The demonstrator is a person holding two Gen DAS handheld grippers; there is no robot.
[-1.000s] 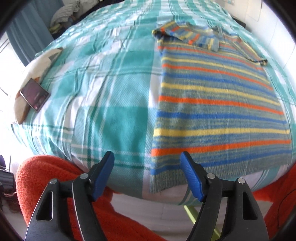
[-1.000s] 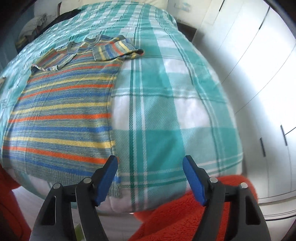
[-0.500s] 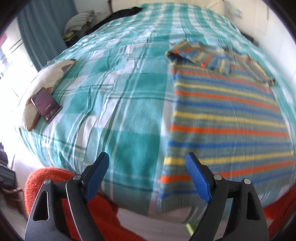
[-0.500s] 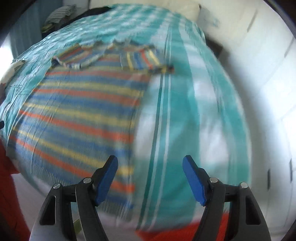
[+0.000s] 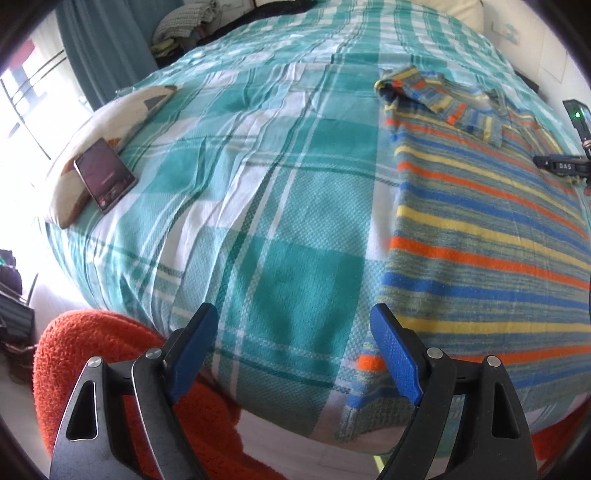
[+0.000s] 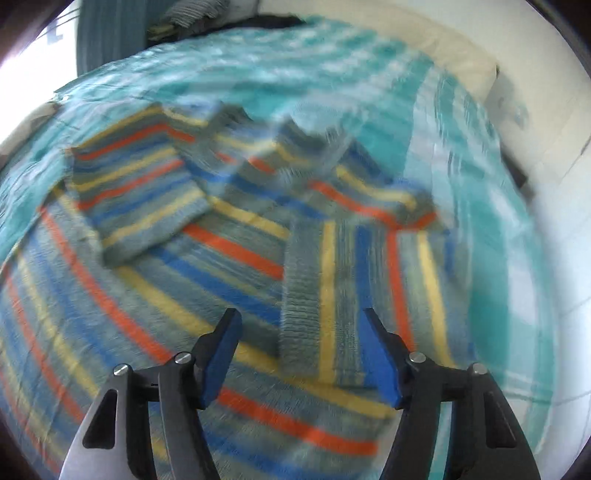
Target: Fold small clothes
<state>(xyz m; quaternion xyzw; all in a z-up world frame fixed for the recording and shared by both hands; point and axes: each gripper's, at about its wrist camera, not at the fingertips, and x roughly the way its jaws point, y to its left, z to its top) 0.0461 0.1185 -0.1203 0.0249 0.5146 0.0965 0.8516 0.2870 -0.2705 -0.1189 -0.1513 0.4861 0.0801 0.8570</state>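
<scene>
A striped sweater [image 5: 480,229] in blue, orange, yellow and grey lies flat on the teal plaid bed cover [image 5: 280,192]. Both its sleeves are folded in over the chest. My left gripper [image 5: 291,314] hangs open over the cover by the bed's front edge, its right finger just above the sweater's bottom left corner, holding nothing. In the blurred right wrist view my right gripper [image 6: 301,317] hovers over the sweater [image 6: 166,295]. The cuff of the folded right sleeve [image 6: 325,295] lies between its closing jaws, and the pads are clear of it.
A phone [image 5: 105,179] rests on a cushion [image 5: 77,140] at the bed's left edge. Orange fleece [image 5: 74,365] fills the space below the front edge. The right tool's black body [image 5: 561,166] shows at the far right. Heaped clothes [image 5: 184,26] lie beyond the bed.
My right gripper swept from the bed's front edge, right of the sweater, up over its chest and folded sleeve, and its jaws narrowed. The left gripper opened wider and shifted a little to the left.
</scene>
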